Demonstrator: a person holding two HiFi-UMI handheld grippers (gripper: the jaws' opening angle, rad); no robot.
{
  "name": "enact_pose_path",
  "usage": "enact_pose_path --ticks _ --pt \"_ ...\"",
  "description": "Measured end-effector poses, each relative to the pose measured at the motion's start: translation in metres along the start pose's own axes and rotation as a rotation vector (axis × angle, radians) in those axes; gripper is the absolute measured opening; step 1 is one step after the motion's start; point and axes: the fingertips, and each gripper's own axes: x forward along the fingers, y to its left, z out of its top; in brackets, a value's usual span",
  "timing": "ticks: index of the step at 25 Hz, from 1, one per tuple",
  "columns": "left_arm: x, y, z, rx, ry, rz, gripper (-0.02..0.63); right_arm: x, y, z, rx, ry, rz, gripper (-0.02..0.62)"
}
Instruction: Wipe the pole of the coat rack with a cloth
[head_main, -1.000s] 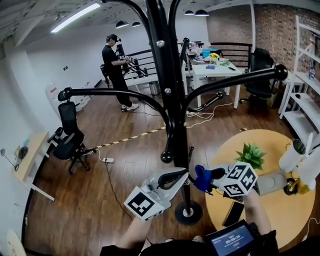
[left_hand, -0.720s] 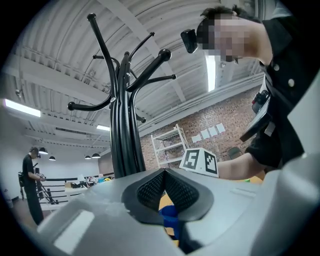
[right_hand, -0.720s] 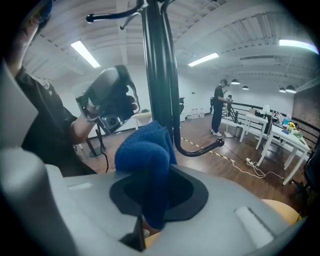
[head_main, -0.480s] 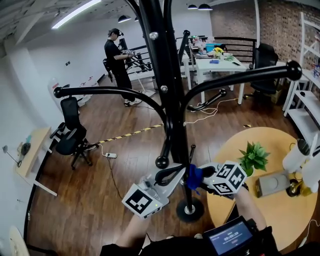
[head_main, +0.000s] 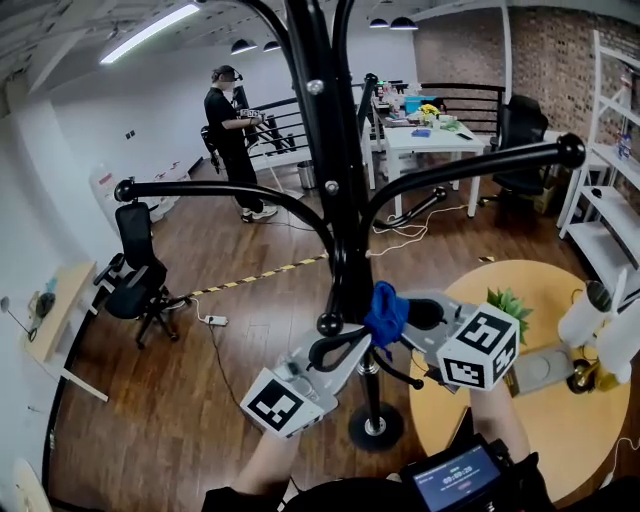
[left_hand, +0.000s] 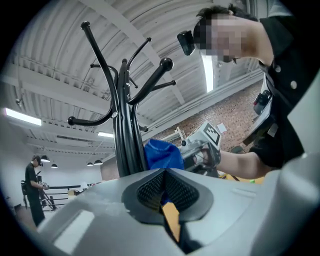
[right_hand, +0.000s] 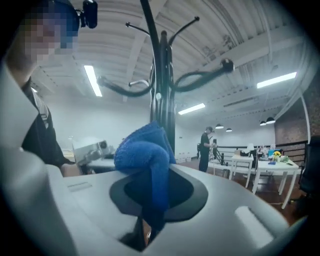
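Right gripper (head_main: 402, 316) clamps the blue cloth (head_main: 384, 308) against the coat-rack pole (head_main: 335, 180)
The cloth bunches out of the closed jaws and touches the pole's right side, below the curved arms; the left gripper (head_main: 343, 351), jaws together and empty, sits just left of the pole, with the yellow round table (head_main: 560, 435) near on the right

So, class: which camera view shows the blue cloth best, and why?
The right gripper view: the blue cloth fills its centre, pinched in the right tongs. The head view shows a small blue wad against the pole; the left gripper view shows part of it beside the pole.
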Motion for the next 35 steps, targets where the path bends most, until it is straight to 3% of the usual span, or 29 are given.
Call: enact_pose_path --ticks 6,11,15,26,35 --pt "0.01 0.001 0.028 0.043 -0.036 -0.036 0.003 -0.013 -0.003 0.09 -0.073 -0.253 -0.122 0.048" --pt "0.014 -0.001 0.054 0.086 -0.088 -0.066 0.003 -0.034 0.002 0.161 -0.084 -0.465 -0.157 0.048" --pt "0.014 -0.002 0.058 0.096 -0.099 -0.075 0.003 -0.062 0.002 0.199 -0.09 -0.543 -0.189 0.048" --pt "0.023 -0.012 0.065 0.079 -0.154 -0.137 0.003 -0.167 0.011 0.246 -0.084 -0.754 -0.311 0.048" --pt "0.017 -0.01 0.062 0.078 -0.161 -0.125 0.003 -0.149 0.005 0.236 -0.061 -0.744 -0.348 0.048"
